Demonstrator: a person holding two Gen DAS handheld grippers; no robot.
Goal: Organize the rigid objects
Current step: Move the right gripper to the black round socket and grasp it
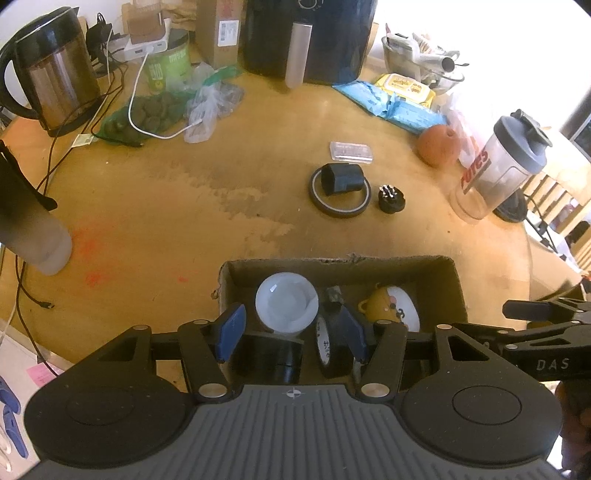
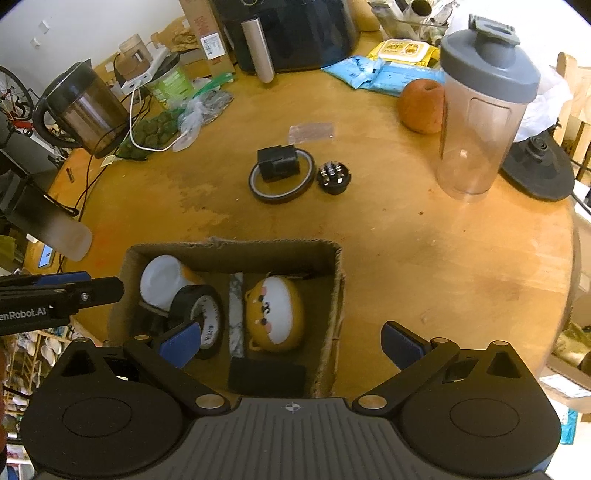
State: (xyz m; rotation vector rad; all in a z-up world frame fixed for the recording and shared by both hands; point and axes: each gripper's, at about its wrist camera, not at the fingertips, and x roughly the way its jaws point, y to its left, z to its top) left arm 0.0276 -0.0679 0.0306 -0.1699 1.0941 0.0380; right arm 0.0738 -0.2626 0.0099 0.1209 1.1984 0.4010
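Note:
A cardboard box [image 1: 448, 291] [image 2: 332, 291] sits on the round wooden table near me. It holds a white cup [image 1: 286, 301] [image 2: 160, 280], a black tape roll [image 1: 327, 343] [image 2: 201, 314], a yellow dog-face toy [image 1: 393, 306] [image 2: 275, 314] and a flat black item [image 2: 266, 376]. My left gripper [image 1: 291, 334] is open and empty over the box. My right gripper [image 2: 291, 345] is open and empty above the box's near right corner. Farther out lie a thin tape ring [image 1: 340, 194] [image 2: 282, 177] with a black block [image 1: 341, 177] [image 2: 279, 162] inside, a round black bit holder [image 1: 391, 199] [image 2: 333, 176] and a clear flat case [image 1: 351, 150] [image 2: 311, 132].
A clear shaker bottle [image 1: 498, 170] [image 2: 480, 110] and an orange fruit [image 1: 439, 144] [image 2: 421, 105] stand right. A kettle [image 1: 55, 77] [image 2: 85, 110], cables, bags and an air fryer [image 1: 306, 37] [image 2: 284, 33] line the back. A frosted bottle [image 1: 33, 229] [image 2: 55, 225] lies left.

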